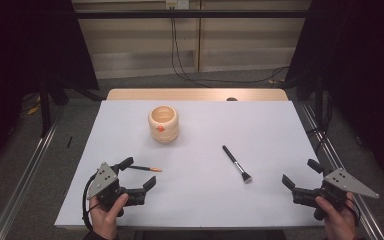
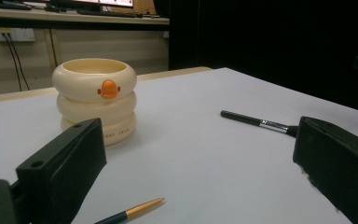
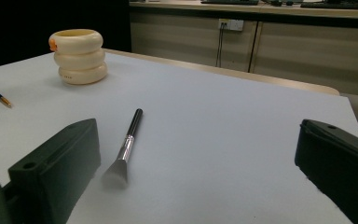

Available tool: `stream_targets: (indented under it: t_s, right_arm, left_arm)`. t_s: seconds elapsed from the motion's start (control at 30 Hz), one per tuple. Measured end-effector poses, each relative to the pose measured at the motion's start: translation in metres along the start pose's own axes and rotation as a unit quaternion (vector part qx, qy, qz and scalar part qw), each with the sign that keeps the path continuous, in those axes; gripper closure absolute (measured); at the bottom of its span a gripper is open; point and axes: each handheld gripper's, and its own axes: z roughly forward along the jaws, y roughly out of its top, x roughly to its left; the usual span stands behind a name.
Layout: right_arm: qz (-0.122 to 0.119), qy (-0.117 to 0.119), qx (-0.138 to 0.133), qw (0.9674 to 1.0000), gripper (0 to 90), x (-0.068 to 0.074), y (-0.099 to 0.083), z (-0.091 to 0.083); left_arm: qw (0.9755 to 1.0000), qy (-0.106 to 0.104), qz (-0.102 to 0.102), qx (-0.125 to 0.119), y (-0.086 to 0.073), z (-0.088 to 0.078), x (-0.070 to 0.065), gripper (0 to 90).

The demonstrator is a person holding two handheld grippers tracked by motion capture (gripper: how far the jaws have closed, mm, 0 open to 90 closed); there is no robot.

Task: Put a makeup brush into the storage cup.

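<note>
Pencil [image 1: 145, 169] lies flat near the table's [image 1: 200, 200] left front, gold tip toward centre, just beside left gripper [image 1: 139, 174]. Brush [image 1: 237, 164] lies diagonal, bristles toward the near edge, right of centre. Both hands rest low near that edge; right gripper [image 1: 301, 173] and left gape wide, holding nothing.

A thin dark pencil [image 1: 145, 169] with an orange tip lies flat near a black-handled brush [image 1: 237, 163].

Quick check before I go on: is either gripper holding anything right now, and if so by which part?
Nothing is held. The left gripper is open beside the small brush, and the right gripper is open, apart from the makeup brush. Both brushes lie flat on the table.
</note>
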Motion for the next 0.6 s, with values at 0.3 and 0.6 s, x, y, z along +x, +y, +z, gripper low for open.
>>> stream_targets:
  t_s: [0.3,0.6]
  right_arm:
    - [-0.028,0.024,0.005,0.9993,0.0,0.0082,0.0002,0.0036]
    - [-0.017,0.029,-0.003,0.9994,0.0,0.0077,0.0006,0.0025]
  left_arm:
    - [0.9999,0.0,-0.011,-0.009,-0.0004,-0.0007,0.003,2.3]
    - [1.0,-0.003,-0.004,-0.004,0.0002,-0.0007,0.0019,2.3]
